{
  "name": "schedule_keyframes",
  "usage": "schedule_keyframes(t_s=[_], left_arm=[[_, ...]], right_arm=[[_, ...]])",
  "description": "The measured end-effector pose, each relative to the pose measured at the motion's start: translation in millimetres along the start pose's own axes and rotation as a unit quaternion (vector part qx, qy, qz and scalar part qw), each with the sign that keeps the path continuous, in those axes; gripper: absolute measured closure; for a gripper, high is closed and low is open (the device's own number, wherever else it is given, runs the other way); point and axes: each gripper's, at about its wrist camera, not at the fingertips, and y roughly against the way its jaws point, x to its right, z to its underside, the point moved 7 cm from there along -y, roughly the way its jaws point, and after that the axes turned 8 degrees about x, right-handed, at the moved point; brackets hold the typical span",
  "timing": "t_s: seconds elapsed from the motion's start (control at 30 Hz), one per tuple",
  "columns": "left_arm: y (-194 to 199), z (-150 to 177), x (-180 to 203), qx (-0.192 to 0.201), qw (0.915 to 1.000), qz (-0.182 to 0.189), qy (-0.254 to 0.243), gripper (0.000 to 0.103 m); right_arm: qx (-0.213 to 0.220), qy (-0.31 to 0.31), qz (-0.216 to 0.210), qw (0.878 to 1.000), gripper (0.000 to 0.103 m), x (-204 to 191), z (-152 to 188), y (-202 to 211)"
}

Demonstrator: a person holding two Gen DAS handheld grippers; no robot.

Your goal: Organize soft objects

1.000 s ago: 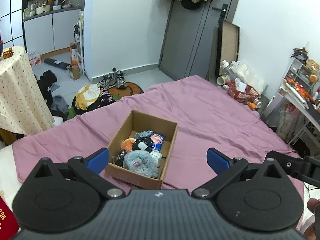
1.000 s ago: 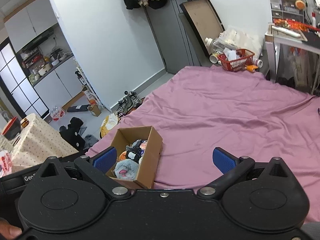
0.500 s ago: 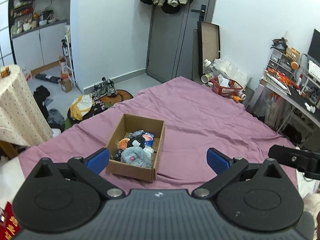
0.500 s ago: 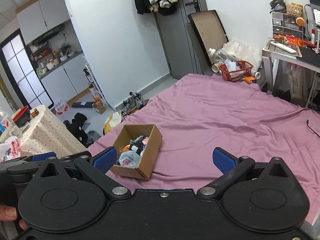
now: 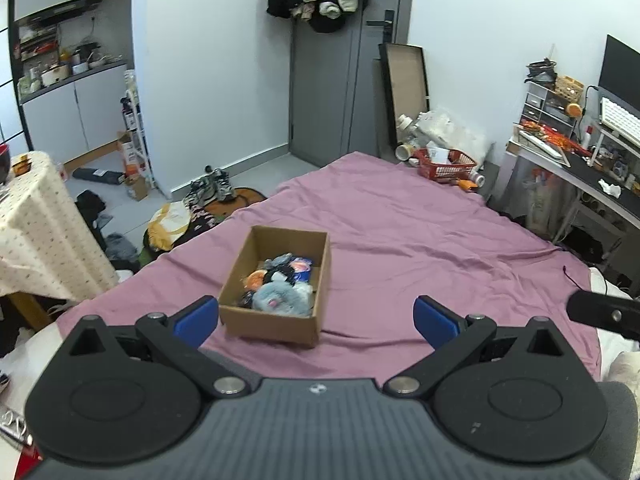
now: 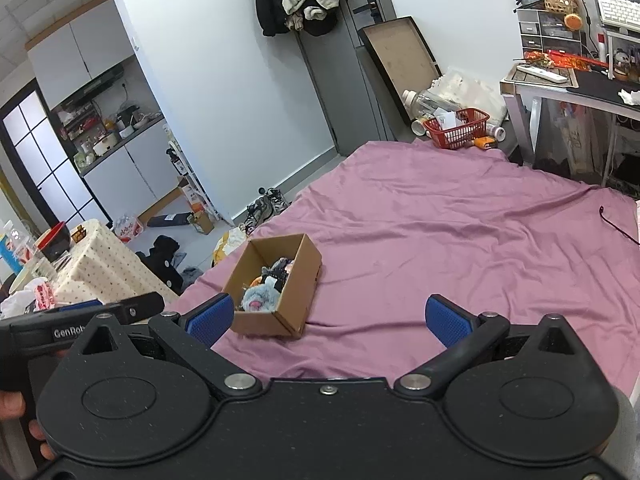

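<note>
We see a mauve sheet (image 5: 420, 240) under a plain brown cardboard box (image 5: 276, 322). In the box lie a grey-blue fluffy toy (image 5: 276, 298) with a pink spot, plus black, orange and blue bits. Far right is a red basket (image 5: 446, 164); at left, a cream tablecloth (image 5: 36, 232) with small dots. Both grippers' pads (image 6: 210, 318) are blue on black.

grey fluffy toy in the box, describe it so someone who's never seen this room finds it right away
Start at the purple bedsheet covering the bed, then find the open cardboard box on its near left part. At the box's near end, on top of the pile, lies the grey fluffy toy. It is the largest piece there, pale grey fur with a small pink spot, beside darker and orange items.
</note>
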Motion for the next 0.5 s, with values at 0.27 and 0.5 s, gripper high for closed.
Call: schedule_keyframes(t_s=[0.27,0.5], left_arm=[[12.2,7.6,-8.1,0.001,1.0000,0.001,0.001,0.000],[19.5,6.8,-11.5,0.012,0.9999,0.001,0.009,0.000]], right_arm=[[-0.003,0.024,0.002,1.000,0.000,-12.7,10.4,8.8],[-0.006,0.036,0.005,0.999,0.000,-21.3,12.9,10.2]])
